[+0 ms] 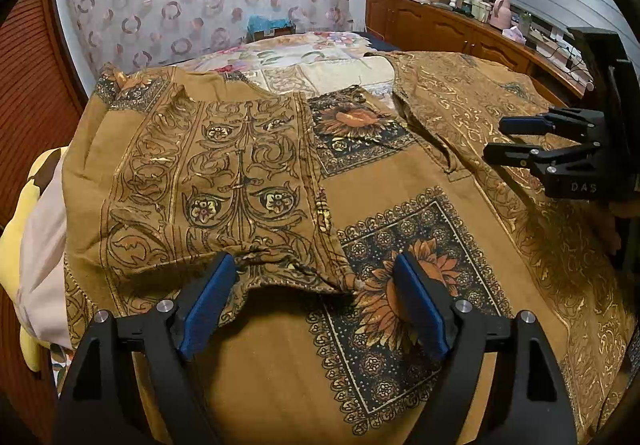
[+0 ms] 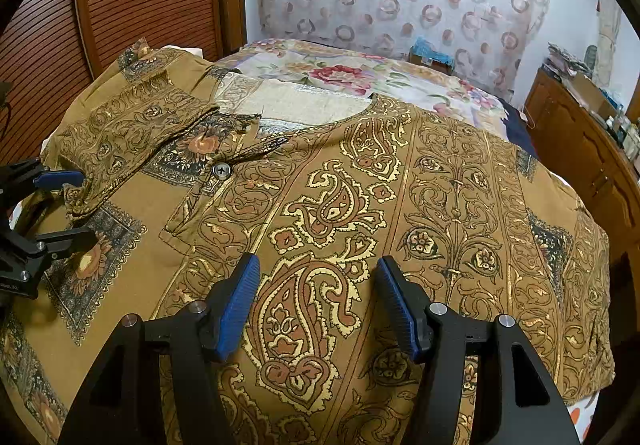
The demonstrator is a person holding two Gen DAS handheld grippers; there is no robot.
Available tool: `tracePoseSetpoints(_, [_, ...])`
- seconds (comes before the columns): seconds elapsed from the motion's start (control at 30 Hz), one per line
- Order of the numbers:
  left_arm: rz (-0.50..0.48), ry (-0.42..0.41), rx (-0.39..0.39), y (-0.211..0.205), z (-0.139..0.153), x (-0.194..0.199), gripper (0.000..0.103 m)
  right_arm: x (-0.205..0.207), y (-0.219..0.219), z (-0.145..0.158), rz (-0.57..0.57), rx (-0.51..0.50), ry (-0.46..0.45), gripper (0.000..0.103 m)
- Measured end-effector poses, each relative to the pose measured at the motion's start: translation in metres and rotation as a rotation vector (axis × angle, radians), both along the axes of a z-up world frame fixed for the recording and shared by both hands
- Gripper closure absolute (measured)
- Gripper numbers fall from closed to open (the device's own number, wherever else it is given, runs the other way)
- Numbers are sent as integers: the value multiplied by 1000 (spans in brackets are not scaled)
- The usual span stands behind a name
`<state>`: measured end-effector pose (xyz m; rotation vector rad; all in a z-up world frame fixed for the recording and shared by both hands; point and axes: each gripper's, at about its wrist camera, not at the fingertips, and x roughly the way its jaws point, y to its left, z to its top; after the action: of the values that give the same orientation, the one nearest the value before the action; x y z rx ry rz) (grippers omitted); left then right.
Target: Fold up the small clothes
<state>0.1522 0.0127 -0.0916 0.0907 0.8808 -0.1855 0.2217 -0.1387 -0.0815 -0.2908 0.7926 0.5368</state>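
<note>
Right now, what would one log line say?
garment: brown printed shirt spread on bed | left sleeve: folded in | left gripper: open | right gripper: open, empty

Raised letters "DAS" readable on black body of right gripper (image 1: 520,143), seen in left wrist view. Faint pale marking on black body of left gripper (image 2: 68,205) at left edge of right wrist view, too small to read. No other legible text, labels, numbers.

A bed (image 2: 520,125) with a floral bedspread (image 2: 340,75) carries a brown patterned shirt (image 2: 320,205), spread flat, one sleeve (image 1: 208,173) folded inward.
</note>
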Motion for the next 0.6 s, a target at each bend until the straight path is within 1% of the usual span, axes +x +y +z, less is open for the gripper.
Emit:
tracePoseSetpoints(0.07, [-1,2,-3,0,0,0,18,0,-4,1,-4,17,9,41])
tracePoseSetpoints(0.1, [-2,8,-3,0,-1,1,13,0,-7,1,-6,27,14,41])
tracePoseSetpoints(0.2, [-15,19,0,-3,-3,3,6,-6,-24,10,-27,44,-8,41])
tracePoseSetpoints(0.33, [-14,19,1,-3,-3,3,6,-16,-62,35,-71,79,-67,41])
tracePoseSetpoints(0.43, [-14,19,1,-3,-3,4,6,-16,-103,50,-138,59,-112,41])
tracePoseSetpoints(0.6, [-14,19,1,-3,-3,3,6,-7,-171,50,-276,20,-110,41])
